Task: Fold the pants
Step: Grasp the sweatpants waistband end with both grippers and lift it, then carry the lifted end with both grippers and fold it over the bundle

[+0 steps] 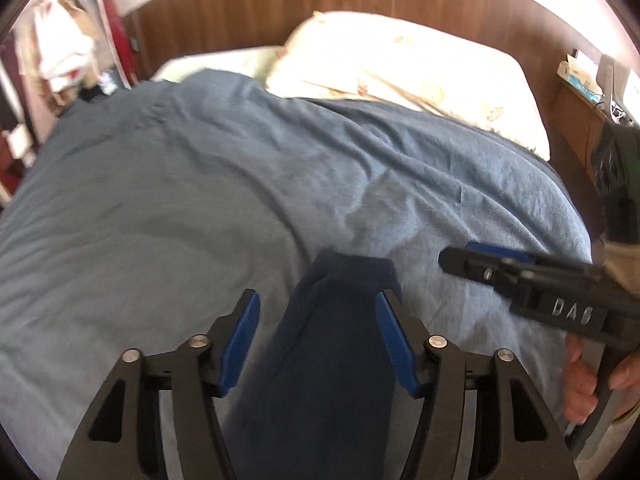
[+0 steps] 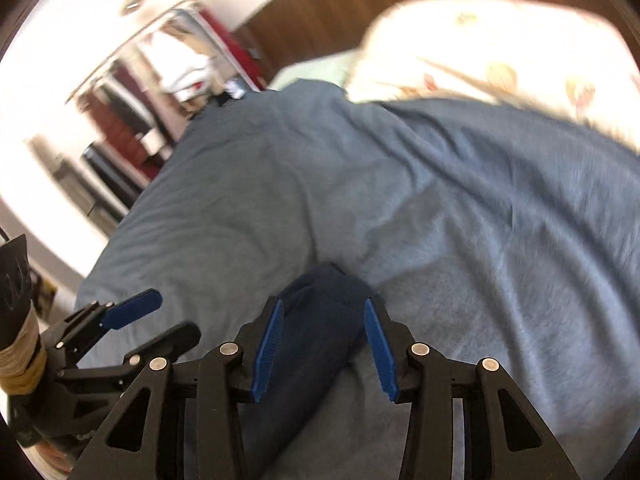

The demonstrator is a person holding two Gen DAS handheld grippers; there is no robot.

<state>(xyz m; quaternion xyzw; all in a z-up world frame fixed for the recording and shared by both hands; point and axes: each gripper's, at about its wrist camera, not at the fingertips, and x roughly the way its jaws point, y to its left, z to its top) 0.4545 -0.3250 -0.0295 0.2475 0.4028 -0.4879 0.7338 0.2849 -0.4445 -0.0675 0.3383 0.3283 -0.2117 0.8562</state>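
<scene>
- Pants (image 1: 320,360): dark navy, lying as a long narrow strip on the bed, one end pointing toward the pillows. The far end looks rounded and doubled over; how many layers it has is hard to judge through the blur. Seen also from the right wrist (image 2: 320,332).
- Blanket (image 1: 200,200): grey-blue, rumpled with soft creases, covering most of the bed and lying under the pants.
- Left gripper (image 1: 318,312): black frame, blue pads, jaws spread wide. It hovers over the pants with the dark strip running between the two fingers; neither pad is seen pressing the cloth. From the right wrist it shows at the lower left (image 2: 168,318), its fingers apart.
- Right gripper (image 2: 324,320): same build, jaws spread wide, straddling the far end of the pants without pinching it. From the left wrist it shows from the side, at the right (image 1: 460,256), just beside the pants over the blanket.
- Right hand (image 1: 588,384): bare fingers wrapped round that gripper's handle.
- Pillow (image 1: 400,68): pale, with a faint printed pattern, at the head of the bed, partly under the blanket's edge.
- Headboard (image 1: 280,8): brown wood panel behind the pillow.
- Bedside shelf (image 1: 576,92): at the right, holding small items too blurred to name.
- Clothes rack (image 1: 68,48): at the far left, hung with pale and red garments.
</scene>
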